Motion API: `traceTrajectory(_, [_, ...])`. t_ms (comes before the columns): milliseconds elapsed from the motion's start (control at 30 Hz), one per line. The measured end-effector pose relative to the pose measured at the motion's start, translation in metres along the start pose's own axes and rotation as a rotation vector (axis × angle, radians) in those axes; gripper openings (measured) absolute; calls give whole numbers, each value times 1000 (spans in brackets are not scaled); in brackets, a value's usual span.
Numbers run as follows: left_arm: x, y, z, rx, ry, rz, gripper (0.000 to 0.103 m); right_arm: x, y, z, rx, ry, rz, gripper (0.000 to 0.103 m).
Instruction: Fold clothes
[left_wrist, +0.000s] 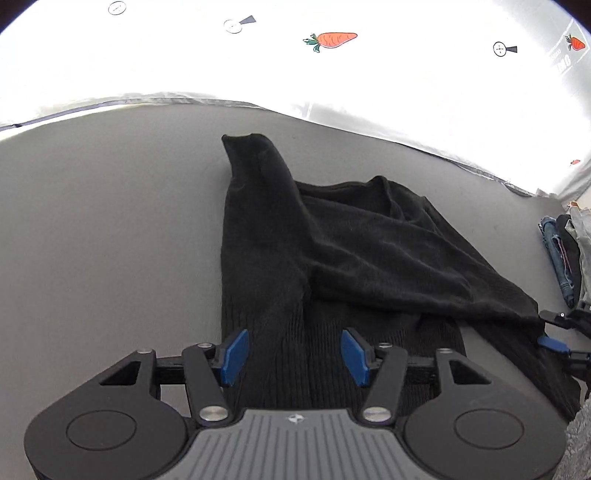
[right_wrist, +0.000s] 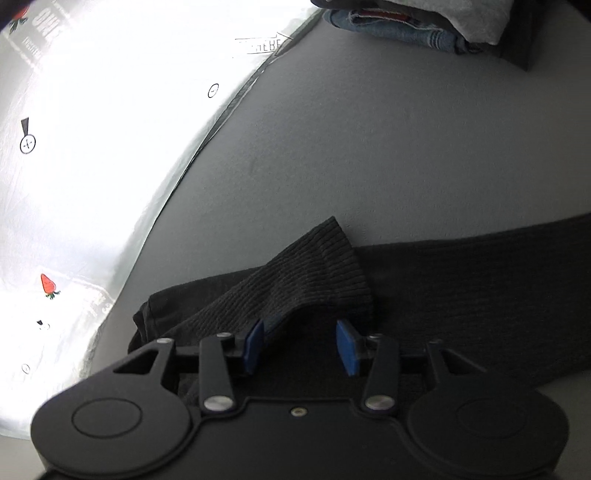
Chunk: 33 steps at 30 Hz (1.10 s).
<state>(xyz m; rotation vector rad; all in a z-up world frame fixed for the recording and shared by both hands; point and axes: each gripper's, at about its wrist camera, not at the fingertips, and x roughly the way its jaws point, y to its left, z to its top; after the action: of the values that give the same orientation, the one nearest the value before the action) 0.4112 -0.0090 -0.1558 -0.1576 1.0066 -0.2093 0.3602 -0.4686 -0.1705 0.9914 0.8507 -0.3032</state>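
Sweater (left_wrist: 332, 251), black and ribbed, lies partly folded on the grey table (left_wrist: 110, 229), one sleeve running away toward the far edge and a flap of the body doubled over toward the right. The left gripper (left_wrist: 295, 356) hangs over the near hem with its blue pads wide apart, gripping nothing. The right gripper (right_wrist: 301, 345) is open too; a ribbed cuff (right_wrist: 317, 269) drapes just ahead of it, over its left pad, but is not clamped. Well apart on the table sits a pile of clothes (right_wrist: 413, 26), with jeans in it. Beyond the table hangs a white sheet (left_wrist: 332, 74) printed with carrots.
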Motion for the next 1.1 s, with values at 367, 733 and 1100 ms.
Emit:
traceTrajectory(367, [105,-24,84,44,-16,-45,54,19,40,4,-114,-155,-66,5])
traceTrajectory(733, [117,-23,85,41,-34,-13,56,20,37,-7,-347,-123,-229,18])
traceTrajectory(1100, [131,-15,97,33,-56,-14,55,12,0,20,4,-165,-117,32])
